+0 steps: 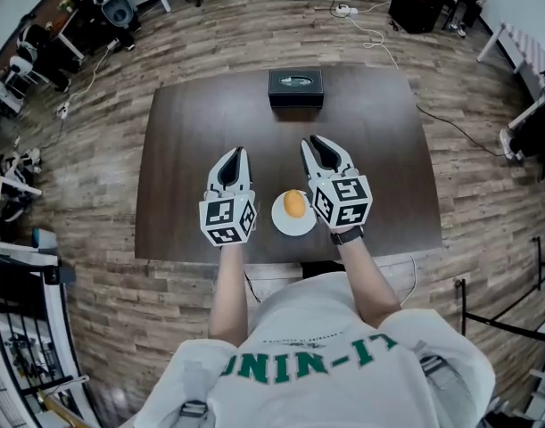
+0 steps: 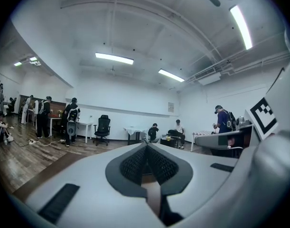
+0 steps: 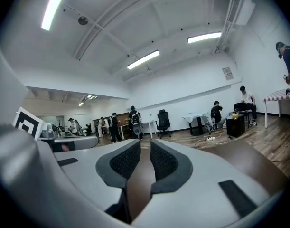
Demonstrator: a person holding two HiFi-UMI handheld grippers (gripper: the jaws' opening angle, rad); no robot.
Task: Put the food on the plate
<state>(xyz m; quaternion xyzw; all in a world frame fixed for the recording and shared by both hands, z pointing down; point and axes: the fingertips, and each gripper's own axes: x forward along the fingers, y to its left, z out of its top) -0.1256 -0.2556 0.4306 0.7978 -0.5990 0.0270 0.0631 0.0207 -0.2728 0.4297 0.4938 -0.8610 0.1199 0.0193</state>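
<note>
An orange, rounded piece of food (image 1: 293, 203) lies on a small white plate (image 1: 282, 222) near the front edge of the dark brown table (image 1: 388, 159). My left gripper (image 1: 239, 153) hovers just left of the plate, its pads (image 2: 135, 163) meeting at the tips with nothing between them. My right gripper (image 1: 316, 142) is just right of the plate, pointing away from me. Its fingers (image 3: 127, 160) stand a narrow gap apart and hold nothing. Both gripper views look level over the table into the room, so neither shows the plate or the food.
A black box (image 1: 295, 87) sits at the table's far edge, in the middle. Wooden floor surrounds the table, with cables (image 1: 370, 34) beyond the far side. Several people, desks and office chairs (image 2: 103, 127) are far off in the room.
</note>
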